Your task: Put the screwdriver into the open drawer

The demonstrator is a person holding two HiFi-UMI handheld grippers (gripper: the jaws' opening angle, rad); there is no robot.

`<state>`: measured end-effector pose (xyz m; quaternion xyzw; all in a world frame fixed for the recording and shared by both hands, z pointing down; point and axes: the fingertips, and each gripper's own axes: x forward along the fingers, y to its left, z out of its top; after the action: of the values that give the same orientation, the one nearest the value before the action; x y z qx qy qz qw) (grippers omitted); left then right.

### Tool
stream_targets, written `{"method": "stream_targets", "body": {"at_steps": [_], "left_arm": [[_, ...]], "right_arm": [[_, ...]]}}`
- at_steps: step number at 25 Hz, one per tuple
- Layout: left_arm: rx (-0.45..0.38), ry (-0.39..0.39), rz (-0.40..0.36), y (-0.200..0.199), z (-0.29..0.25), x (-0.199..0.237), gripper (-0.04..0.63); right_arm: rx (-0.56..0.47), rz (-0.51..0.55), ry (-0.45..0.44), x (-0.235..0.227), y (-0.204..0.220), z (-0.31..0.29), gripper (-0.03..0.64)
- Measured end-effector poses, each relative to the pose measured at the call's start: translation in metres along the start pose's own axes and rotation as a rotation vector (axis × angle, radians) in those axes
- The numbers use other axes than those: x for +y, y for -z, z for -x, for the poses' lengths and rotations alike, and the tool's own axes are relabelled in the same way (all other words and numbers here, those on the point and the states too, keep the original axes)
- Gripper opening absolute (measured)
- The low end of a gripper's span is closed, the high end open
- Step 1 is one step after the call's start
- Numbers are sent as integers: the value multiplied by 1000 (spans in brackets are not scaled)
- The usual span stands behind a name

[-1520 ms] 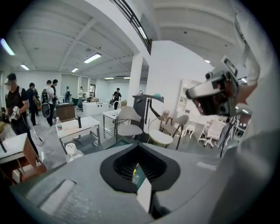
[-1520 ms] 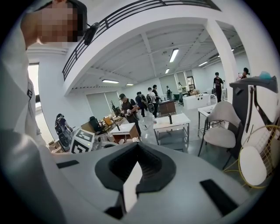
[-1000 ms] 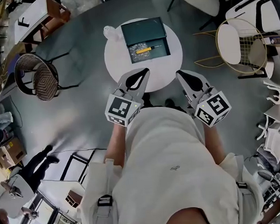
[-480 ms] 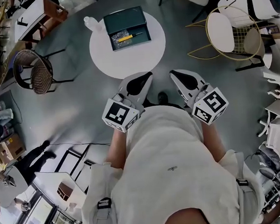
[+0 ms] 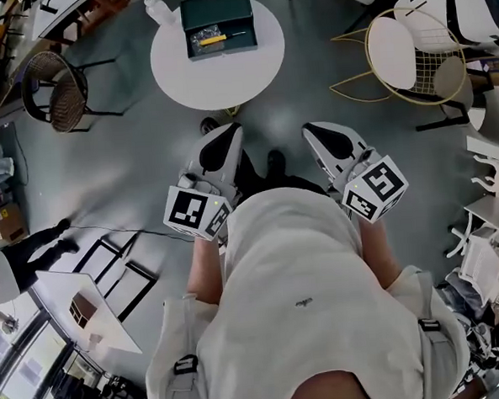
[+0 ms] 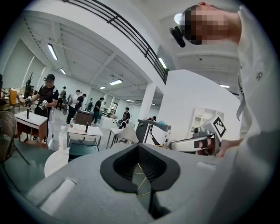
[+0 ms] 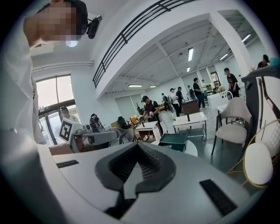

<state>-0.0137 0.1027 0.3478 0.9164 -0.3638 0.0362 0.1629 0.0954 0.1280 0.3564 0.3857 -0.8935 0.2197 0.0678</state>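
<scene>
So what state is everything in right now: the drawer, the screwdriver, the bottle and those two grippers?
Drawer: pulled open, on the round table.
Screwdriver: lying inside the drawer, not held.
Bottle: standing upright on the table.
Left gripper: shut, nothing between its jaws, away from the table.
Right gripper: shut, nothing between its jaws, away from the table.
</scene>
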Motion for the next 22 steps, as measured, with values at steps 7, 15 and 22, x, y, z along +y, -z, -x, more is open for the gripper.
{"method": "stream_targets", "body": {"at_steps": [7,15,22], "left_arm": [[-21,-91,-19,-7,33,-2,11],[8,-90,-41,-10,46,-3,11],[10,-91,-48,-11,54,-7,11]], "right_arm": [[-17,46,-78,17,-9,-1,6],[-54,101,-70,31,-32,-10,5],[-76,95,-72,40,-32,-10,5]]}}
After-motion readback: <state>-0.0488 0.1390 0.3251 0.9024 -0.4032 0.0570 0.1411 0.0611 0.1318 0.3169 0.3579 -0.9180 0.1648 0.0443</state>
